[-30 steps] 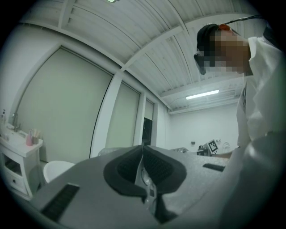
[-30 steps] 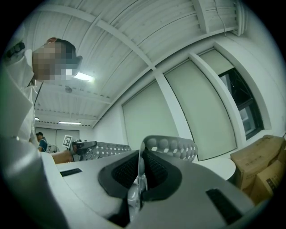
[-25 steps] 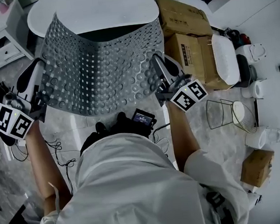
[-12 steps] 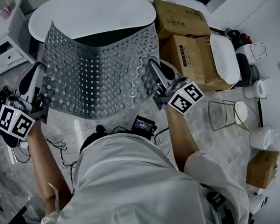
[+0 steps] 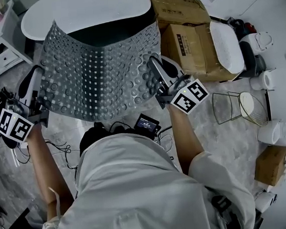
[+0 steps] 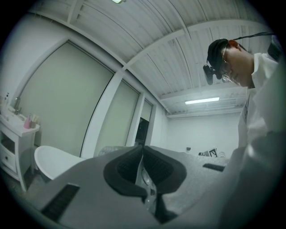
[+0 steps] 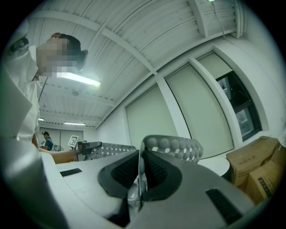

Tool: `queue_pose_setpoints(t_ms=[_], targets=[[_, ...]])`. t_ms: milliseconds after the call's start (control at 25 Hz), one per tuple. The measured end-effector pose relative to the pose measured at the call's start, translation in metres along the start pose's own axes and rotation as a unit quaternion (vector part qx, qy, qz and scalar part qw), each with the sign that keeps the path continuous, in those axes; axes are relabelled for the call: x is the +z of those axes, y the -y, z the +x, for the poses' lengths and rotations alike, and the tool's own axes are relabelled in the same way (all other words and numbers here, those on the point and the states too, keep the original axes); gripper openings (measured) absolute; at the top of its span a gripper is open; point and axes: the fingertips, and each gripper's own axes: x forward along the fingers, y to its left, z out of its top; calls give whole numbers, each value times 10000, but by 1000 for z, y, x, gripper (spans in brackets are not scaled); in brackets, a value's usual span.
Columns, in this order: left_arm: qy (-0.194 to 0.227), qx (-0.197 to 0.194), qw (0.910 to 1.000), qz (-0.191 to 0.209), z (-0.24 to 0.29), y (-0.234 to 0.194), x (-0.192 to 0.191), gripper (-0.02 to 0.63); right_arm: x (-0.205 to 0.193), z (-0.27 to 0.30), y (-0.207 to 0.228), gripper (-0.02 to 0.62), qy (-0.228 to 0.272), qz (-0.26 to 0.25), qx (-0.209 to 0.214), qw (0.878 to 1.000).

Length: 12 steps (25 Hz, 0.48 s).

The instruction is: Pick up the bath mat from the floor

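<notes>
Bathtub (image 5: 83, 11) behind; bath mat (image 5: 98, 70) shifted closer, hand-held grippers (image 6: 143, 167) (image 7: 139, 172) still clamping edges.

I count one bath mat (image 5: 99, 75), two tongs, the left tongs (image 5: 40, 90) and right tongs (image 5: 155, 75), and one bathtub (image 5: 73, 12). There are at least three cardboard boxes (image 5: 178, 7) and one wire basket (image 5: 226, 107).
</notes>
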Motion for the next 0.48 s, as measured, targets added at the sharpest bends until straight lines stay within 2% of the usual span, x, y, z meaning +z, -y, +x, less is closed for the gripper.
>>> queue_pose_setpoints(t_ms=[200,480], targets=[[-44,-93,9999,-51,7,11,1,12,-2,-14,4,37,-6,52,-45,10000],[-19,-121,9998,-147,7,3,6,12,-3,-6,4,37,31,102,-31,9999]])
